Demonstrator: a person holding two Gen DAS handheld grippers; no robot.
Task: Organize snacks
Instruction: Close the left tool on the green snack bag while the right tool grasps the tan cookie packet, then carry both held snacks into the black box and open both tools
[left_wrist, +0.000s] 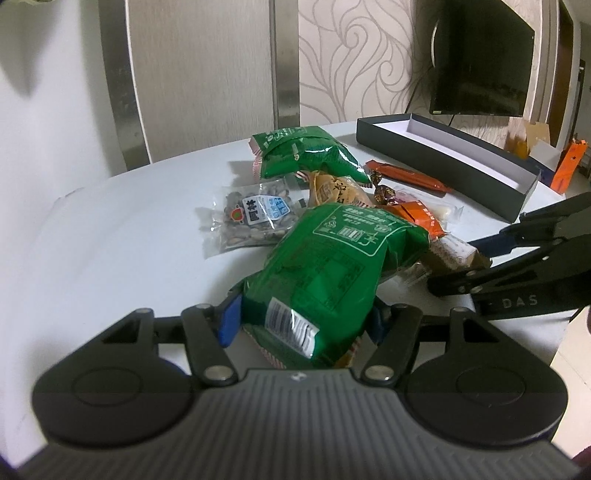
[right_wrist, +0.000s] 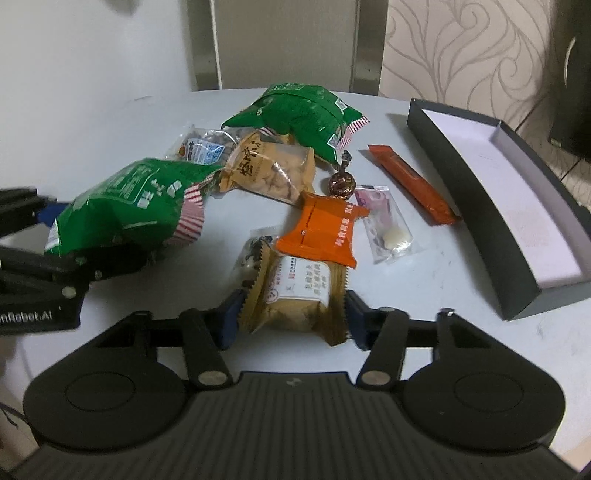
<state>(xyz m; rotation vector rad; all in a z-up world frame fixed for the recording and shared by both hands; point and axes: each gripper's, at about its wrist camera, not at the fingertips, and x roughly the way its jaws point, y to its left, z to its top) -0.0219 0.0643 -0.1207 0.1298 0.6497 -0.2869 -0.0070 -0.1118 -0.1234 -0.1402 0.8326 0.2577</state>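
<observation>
My left gripper (left_wrist: 303, 321) is shut on the lower end of a green snack bag (left_wrist: 332, 266), which juts out ahead of it over the white table (left_wrist: 110, 240). In the right wrist view that bag (right_wrist: 129, 206) sits at the left, in the left gripper (right_wrist: 55, 243). My right gripper (right_wrist: 291, 317) has both blue pads against the side edges of a brown cake packet (right_wrist: 295, 295) lying on the table. A second green bag (right_wrist: 303, 110), a seed packet (left_wrist: 251, 218), a tan nut packet (right_wrist: 269, 170) and orange packets (right_wrist: 325, 229) lie beyond.
A long dark box (right_wrist: 476, 218) with a white inside lies open on the right of the table. An orange stick packet (right_wrist: 410, 181), a wrapped chocolate (right_wrist: 341, 184) and a clear candy packet (right_wrist: 388, 225) lie beside it. A dark screen (left_wrist: 480, 55) hangs on the far wall.
</observation>
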